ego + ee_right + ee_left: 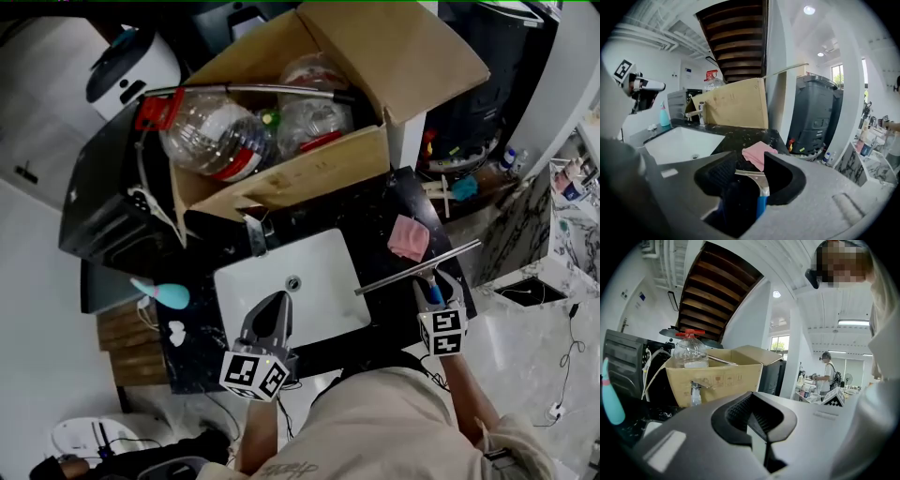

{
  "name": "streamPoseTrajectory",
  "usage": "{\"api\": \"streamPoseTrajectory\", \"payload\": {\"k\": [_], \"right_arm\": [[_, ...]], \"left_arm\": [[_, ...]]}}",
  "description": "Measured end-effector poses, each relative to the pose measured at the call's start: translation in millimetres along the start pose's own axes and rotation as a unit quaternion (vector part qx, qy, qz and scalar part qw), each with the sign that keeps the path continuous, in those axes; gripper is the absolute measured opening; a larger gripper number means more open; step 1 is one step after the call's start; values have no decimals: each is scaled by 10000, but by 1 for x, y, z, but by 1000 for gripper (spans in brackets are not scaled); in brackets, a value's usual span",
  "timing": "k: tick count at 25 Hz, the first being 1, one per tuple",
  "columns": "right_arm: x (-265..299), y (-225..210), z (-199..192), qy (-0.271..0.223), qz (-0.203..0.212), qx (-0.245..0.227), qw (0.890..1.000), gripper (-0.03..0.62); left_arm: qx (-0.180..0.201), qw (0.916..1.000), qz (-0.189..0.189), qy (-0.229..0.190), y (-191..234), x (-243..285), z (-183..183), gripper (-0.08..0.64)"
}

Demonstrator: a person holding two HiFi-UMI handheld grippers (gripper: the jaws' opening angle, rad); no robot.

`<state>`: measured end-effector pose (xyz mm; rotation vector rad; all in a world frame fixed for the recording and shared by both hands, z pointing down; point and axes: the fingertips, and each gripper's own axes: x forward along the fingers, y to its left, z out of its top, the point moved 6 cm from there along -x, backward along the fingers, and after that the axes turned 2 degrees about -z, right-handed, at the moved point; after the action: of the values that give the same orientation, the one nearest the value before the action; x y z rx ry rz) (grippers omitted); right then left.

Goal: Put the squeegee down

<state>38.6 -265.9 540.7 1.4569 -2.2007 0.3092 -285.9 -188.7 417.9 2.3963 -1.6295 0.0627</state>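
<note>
Lying at the right of the head view, the squeegee (412, 270) stretches its long blade slantwise across the dark tabletop (375, 211), between the white sink (314, 262) and the tabletop's right edge, just below a pink cloth (409, 237). Its blue handle points toward the lower edge of the frame and sits between the two sides of the right tongs (439, 281). These are spread wide around it, and the pads do not appear to press on it. In the right gripper view the handle stands closer to the right-hand side. The left tongs (277, 302) hover over the sink's near rim, pressed together with nothing between them. A cardboard box (375, 56) of bottles fills the top of the frame.
</note>
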Motion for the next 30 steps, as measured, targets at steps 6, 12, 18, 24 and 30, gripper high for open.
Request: {"api": "streamPoseTrajectory", "payload": {"k": [6, 12, 18, 24, 30], "right_arm": [[-6, 25, 32, -322, 237, -5, 9992, 150], [-13, 41, 82, -991, 598, -222, 9930, 76], [-27, 58, 123, -1515, 1069, -438, 9817, 2], [-35, 62, 158, -1845, 1409, -453, 9716, 2], [-55, 64, 201, -2445, 1587, -380, 9558, 2]], "left_arm": [[-81, 9997, 70, -214, 9, -20, 10, 15], [-91, 9989, 253, -386, 22, -32, 12, 15], [-4, 9980, 275, -562, 20, -34, 32, 15], [267, 9966, 159, -763, 11, -30, 55, 15], [413, 9940, 101, -1011, 8, -26, 81, 15]]}}
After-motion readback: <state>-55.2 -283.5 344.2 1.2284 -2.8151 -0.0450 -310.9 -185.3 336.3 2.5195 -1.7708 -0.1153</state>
